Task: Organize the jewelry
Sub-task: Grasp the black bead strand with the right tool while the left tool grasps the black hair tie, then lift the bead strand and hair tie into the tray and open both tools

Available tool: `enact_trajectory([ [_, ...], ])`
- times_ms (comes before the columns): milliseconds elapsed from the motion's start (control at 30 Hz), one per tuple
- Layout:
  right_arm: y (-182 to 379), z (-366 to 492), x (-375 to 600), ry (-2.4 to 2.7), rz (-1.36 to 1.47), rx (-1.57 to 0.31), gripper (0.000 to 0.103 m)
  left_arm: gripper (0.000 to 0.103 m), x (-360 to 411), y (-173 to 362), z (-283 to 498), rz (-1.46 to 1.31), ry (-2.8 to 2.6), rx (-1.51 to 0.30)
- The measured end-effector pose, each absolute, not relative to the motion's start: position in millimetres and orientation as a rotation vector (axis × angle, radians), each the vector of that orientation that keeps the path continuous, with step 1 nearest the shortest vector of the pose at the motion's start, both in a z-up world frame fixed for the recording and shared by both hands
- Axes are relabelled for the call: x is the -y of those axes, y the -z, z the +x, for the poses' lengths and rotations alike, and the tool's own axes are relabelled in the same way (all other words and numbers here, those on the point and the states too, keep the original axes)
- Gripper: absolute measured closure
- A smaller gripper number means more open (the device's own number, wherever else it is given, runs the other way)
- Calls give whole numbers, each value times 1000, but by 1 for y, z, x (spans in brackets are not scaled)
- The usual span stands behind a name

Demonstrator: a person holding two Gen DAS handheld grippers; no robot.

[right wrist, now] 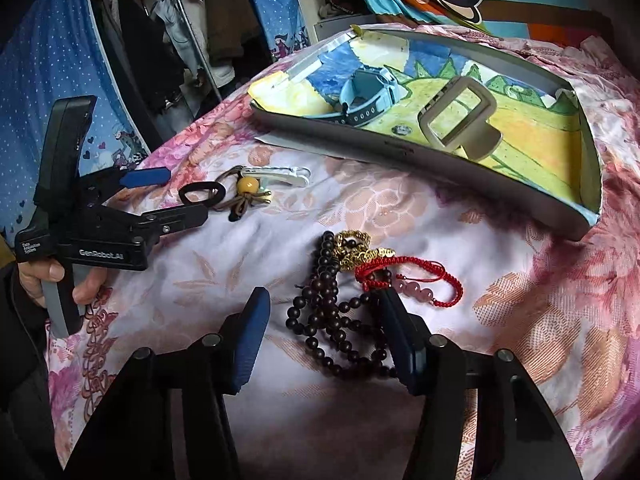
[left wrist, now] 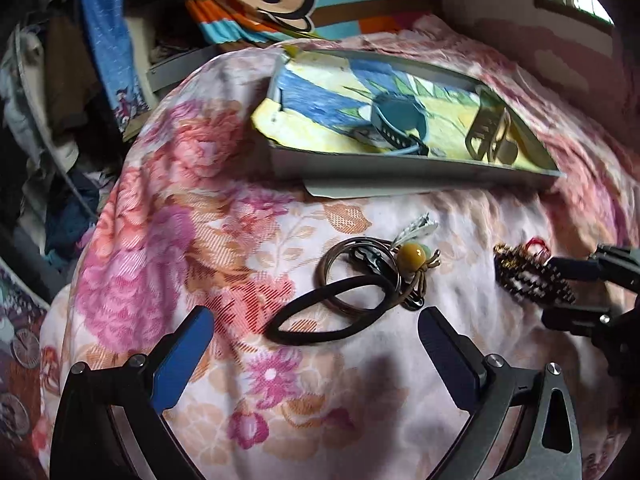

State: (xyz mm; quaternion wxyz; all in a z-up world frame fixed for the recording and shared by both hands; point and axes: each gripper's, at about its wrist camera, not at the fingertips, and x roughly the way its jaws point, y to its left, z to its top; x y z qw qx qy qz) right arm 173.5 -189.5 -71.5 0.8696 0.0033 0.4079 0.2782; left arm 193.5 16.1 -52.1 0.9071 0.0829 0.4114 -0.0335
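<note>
Two grippers, both spread wide: right gripper (right wrist: 320, 336) straddling dark bead strands (right wrist: 332, 320), red cord bracelet (right wrist: 436, 280) just right; left gripper (left wrist: 316, 334) before black hair tie (left wrist: 332, 312) and key rings (left wrist: 360, 276); tray (right wrist: 400, 152) far, holding watch (right wrist: 368, 96), clip (right wrist: 460, 120)

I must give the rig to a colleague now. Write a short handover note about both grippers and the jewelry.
Left gripper: open, empty, at the black hair tie and key rings with a yellow bead.
Right gripper: open, empty, around the dark bead bracelet; gold chain and red cord bracelet lie tangled with it.
Done: blue watch and beige hair claw are in the tray.
Left: everything on the bedspread.
</note>
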Motion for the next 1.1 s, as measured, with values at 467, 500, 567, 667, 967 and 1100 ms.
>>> enact_trajectory([
  [467,77,175,195,-552,27,-864,67,55,-16,56,197,156,100,-908],
  [500,77,175,196,-550,30,-865,68,59,-15,57,197,156,104,-921],
  [567,77,175,197,-544,39,-868,71,67,-12,60,196,159,111,-936],
  [667,77,175,200,-539,48,-872,75,84,-10,61,194,143,116,-947],
  [967,76,168,206,-522,71,-882,84,94,-9,63,184,5,110,-1011],
  [1100,74,161,212,-512,87,-892,85,94,5,63,168,-7,153,-1009],
])
